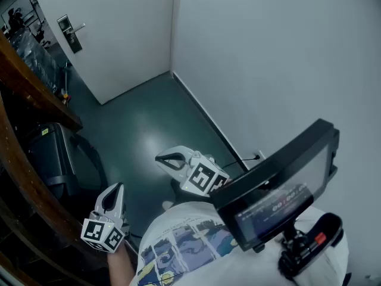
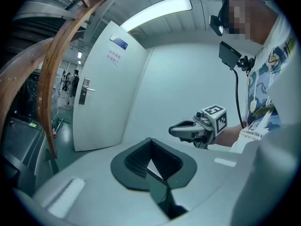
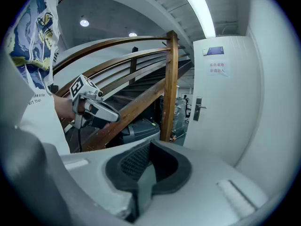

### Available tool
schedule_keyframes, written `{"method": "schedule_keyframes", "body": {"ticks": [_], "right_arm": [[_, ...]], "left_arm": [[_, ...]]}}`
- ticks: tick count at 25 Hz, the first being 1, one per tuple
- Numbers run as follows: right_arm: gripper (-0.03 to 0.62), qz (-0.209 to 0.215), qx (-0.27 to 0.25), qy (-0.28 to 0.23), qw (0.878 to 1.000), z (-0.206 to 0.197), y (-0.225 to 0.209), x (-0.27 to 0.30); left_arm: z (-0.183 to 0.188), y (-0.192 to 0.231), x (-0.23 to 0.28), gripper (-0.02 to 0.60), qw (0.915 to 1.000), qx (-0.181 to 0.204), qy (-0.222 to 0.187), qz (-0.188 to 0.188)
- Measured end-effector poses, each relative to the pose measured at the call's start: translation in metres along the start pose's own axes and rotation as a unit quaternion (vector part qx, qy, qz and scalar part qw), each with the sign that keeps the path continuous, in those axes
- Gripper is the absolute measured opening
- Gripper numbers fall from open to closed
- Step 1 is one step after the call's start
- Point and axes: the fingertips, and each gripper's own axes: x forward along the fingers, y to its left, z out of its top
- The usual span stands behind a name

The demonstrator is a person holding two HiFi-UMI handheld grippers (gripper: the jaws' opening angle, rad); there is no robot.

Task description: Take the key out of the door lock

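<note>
While left claw (image 1: pixel 116 187), right claw (image 1: pixel 159 158) sit closed, door lock (image 1: pixel 70 33) well apart.

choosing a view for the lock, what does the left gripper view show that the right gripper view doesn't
Only left gripper view: the right gripper and a small screen at the person's chest. Only right gripper view: the left gripper. Both: the white door, its lever handle, the wooden handrail.

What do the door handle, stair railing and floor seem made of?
The door handle looks like metal, satin silver with a pale sheen. The stair railing looks like varnished wood, warm brown and glossy. The floor seems a smooth dark green coating, perhaps epoxy or vinyl; it mirrors the light.
</note>
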Motion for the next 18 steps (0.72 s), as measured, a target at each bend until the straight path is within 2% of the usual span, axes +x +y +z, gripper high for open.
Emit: {"method": "schedule_keyframes", "body": {"ticks": [18], "right_arm": [[0.006, 0.013, -0.019, 0.005, 1.0, 0.012, -0.012, 0.037]], "left_arm": [[0.004, 0.034, 0.005, 0.008, 0.9999, -0.01, 0.001, 0.009]]}}
